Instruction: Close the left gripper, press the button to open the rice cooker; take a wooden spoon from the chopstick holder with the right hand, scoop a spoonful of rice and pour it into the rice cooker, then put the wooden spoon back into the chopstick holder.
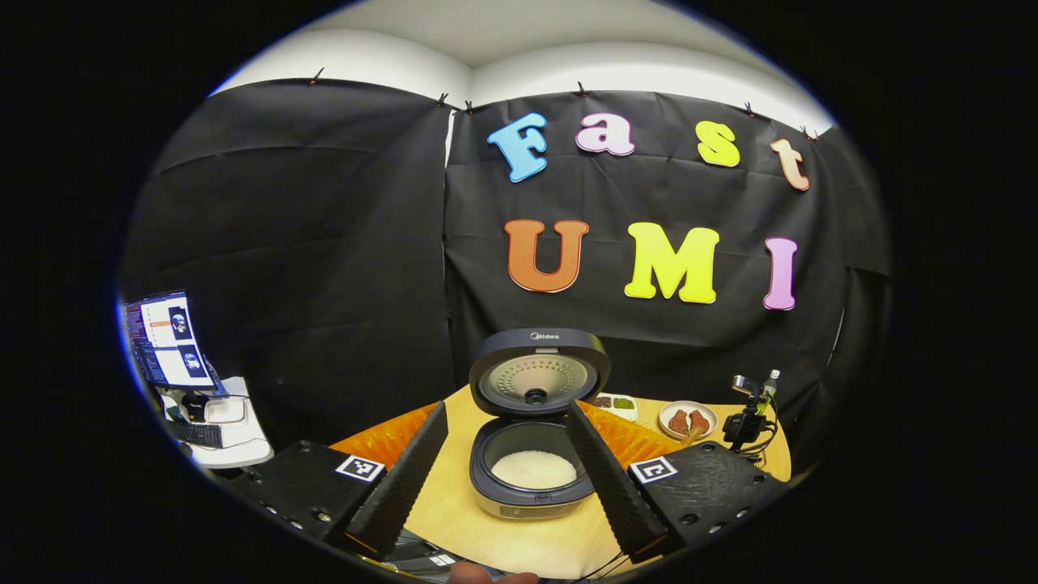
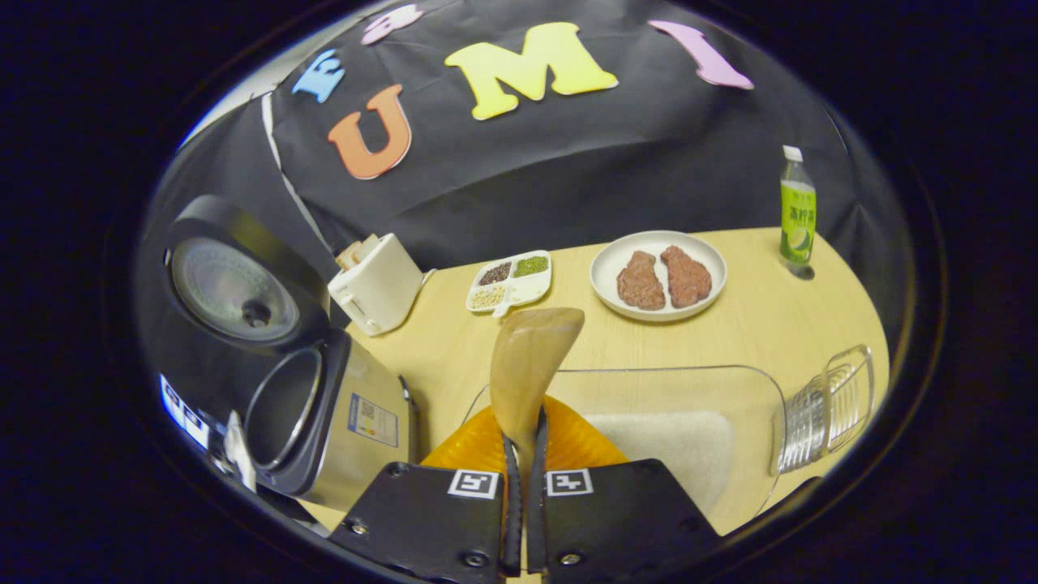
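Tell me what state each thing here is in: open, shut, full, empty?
rice cooker: lid up, rice in the pot
left gripper: open
right gripper: shut on wooden spoon
wooden spoon: held, bowl looks empty
clear container: on its side, rice inside
bottle: upright, capped

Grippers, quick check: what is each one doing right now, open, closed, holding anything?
Left gripper: open, holding nothing, aimed at the open rice cooker.
Right gripper: closed on the wooden spoon, above the clear rice container.
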Demonstrator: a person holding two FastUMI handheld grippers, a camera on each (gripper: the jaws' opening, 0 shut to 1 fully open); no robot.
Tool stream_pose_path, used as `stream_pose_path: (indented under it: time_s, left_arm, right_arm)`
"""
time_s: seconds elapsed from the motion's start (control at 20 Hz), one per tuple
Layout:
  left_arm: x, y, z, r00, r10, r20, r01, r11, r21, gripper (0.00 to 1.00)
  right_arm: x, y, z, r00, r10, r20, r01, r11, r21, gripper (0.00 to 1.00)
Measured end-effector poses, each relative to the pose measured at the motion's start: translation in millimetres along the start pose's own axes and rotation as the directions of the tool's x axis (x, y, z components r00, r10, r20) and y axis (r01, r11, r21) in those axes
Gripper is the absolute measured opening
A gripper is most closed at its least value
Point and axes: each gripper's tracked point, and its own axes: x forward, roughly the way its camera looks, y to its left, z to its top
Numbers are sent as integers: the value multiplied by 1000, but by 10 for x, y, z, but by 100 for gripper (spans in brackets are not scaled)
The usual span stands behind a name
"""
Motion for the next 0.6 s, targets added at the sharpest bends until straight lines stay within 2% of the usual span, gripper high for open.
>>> stream_pose_path:
  time_s: [0.15,0.3,0.6]
  left_arm:
    - [4,-97,-2,1000,-20,-6,20,1000,4,95]
    - [0,-173,-5,999,-36,-9,36,999,8,95]
    - [-40,-294,-52,997,-72,-23,72,997,7,95]
  right_arm:
    - [-63,-92,16,999,36,-9,-34,987,158,8]
    - [-160,-249,72,998,55,11,-56,957,286,8]
    - [-459,-604,334,994,50,99,-85,917,389,8]
